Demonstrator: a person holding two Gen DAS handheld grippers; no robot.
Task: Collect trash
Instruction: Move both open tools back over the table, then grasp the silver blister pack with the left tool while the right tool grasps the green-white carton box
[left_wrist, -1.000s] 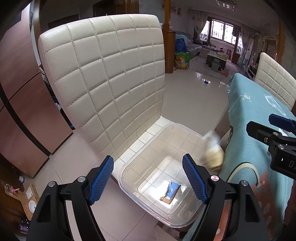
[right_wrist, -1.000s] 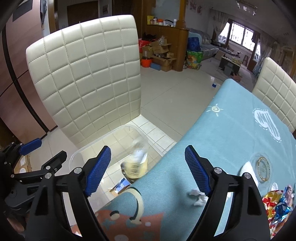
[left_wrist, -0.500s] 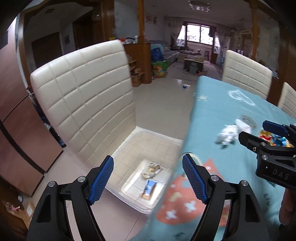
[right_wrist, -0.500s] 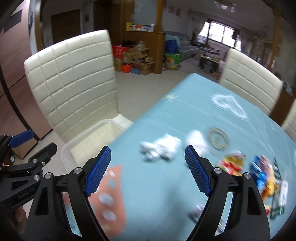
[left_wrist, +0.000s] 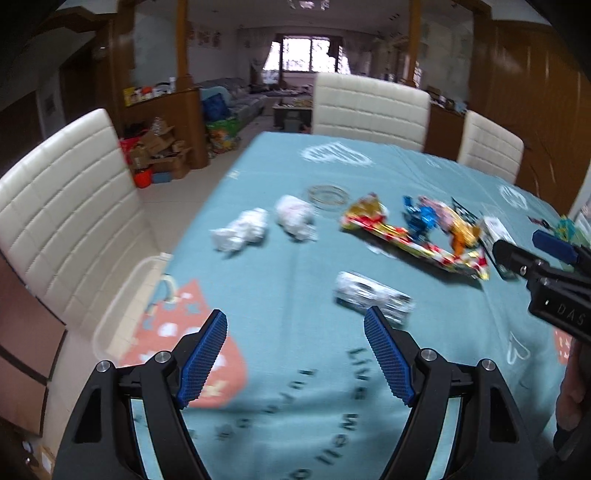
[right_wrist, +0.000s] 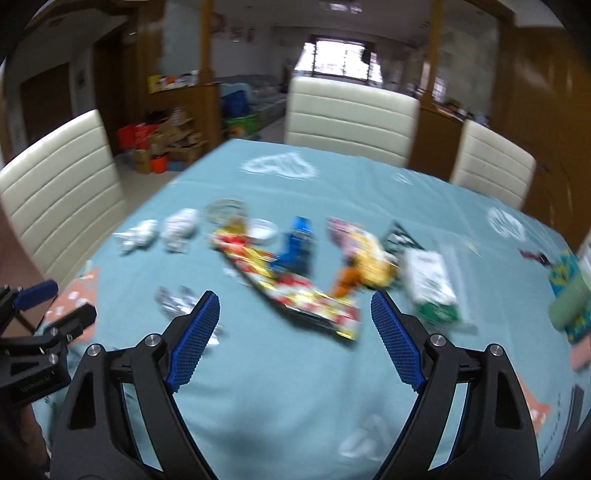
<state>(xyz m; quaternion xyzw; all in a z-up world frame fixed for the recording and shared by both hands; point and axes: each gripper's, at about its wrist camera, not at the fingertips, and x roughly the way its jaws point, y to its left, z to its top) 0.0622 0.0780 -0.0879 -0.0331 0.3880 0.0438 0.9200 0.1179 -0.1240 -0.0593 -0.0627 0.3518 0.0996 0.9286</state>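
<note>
Trash lies on the teal tablecloth (left_wrist: 295, 280): two crumpled white tissues (left_wrist: 242, 233) (left_wrist: 295, 217), a silver crushed wrapper (left_wrist: 373, 297), a long red-yellow snack wrapper (left_wrist: 406, 240) (right_wrist: 295, 291), a blue wrapper (right_wrist: 299, 247) and a white-green packet (right_wrist: 430, 284). My left gripper (left_wrist: 295, 354) is open and empty, above the table's near part, the silver wrapper just beyond its right finger. My right gripper (right_wrist: 293, 339) is open and empty, the red-yellow wrapper just ahead between its fingers. The clear bin's rim (left_wrist: 136, 273) shows beside the table's left edge.
White padded chairs stand at the left (left_wrist: 62, 206), far end (left_wrist: 369, 110) and far right (left_wrist: 491, 147). A glass coaster (left_wrist: 327, 194) lies past the tissues. A green cup (right_wrist: 569, 302) sits at the table's right edge. The other gripper shows at each view's side.
Both grippers swung right, away from the clear bin on the floor, to face the table and the trash on it. A piece dropped into the bin a second ago. Both stay open.
</note>
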